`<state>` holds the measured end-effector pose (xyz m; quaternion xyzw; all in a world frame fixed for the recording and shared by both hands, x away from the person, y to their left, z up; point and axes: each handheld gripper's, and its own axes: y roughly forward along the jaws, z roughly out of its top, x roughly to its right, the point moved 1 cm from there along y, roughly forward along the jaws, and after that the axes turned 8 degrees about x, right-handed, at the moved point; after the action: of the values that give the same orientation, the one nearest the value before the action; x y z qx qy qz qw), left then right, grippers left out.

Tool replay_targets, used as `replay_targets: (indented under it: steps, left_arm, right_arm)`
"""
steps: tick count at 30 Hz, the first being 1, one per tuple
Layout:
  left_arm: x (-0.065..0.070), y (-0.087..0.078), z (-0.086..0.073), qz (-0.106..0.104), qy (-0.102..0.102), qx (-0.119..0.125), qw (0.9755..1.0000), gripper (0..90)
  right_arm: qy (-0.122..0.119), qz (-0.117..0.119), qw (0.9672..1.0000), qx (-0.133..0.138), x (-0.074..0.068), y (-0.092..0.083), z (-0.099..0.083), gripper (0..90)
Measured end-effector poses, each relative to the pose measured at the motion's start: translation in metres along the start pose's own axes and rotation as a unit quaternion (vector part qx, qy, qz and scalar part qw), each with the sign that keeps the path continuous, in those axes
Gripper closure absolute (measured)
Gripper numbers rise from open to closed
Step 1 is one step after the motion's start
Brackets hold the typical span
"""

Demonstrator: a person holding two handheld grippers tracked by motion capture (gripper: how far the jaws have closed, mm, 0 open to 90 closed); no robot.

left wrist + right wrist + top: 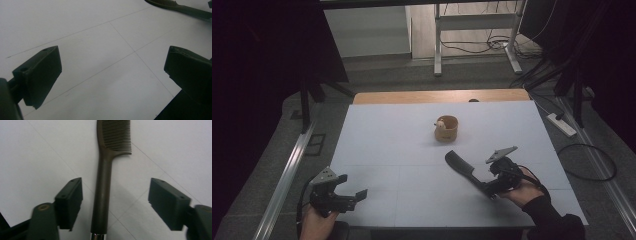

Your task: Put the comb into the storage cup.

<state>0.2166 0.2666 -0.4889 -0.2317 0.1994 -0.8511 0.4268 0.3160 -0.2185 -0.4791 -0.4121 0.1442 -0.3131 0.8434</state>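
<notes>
The right tool (115, 202) stands with its two black jaws wide apart, clear of the dark comb (106, 170) lying between them on the white tabletop (37, 152). The comb's handle runs nearer the left jaw, teeth at the far end; a shiny band, perhaps metal, caps the near end.

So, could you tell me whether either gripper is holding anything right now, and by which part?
Nothing is held. The right gripper has open jaws on either side of the comb handle without touching it; the left gripper is open over the table.
</notes>
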Motion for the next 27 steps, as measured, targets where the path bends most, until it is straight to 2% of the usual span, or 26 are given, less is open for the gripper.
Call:
replay_targets:
  steps: [4,10,15,27]
  left_arm:
    - [0.000,0.000,0.000,0.000,0.000,0.000,1.0000,1.8]
    - [0.000,0.000,0.000,0.000,0.001,0.000,1.0000,1.8]
    - [0.000,0.000,0.000,0.000,0.001,0.000,1.0000,1.8]
    - [0.000,0.000,0.000,0.000,0.002,-0.001,1.0000,1.9]
  right_arm:
    - [-0.006,-0.001,1.0000,-0.001,-0.005,0.002,0.003,13.8]
    - [0.000,-0.004,1.0000,0.001,-0.008,0.006,0.005,0.0]
    - [0.004,-0.005,1.0000,0.004,-0.008,0.007,0.007,0.0]
    - [-0.003,-0.005,0.9998,-0.018,-0.005,0.020,0.000,0.0]
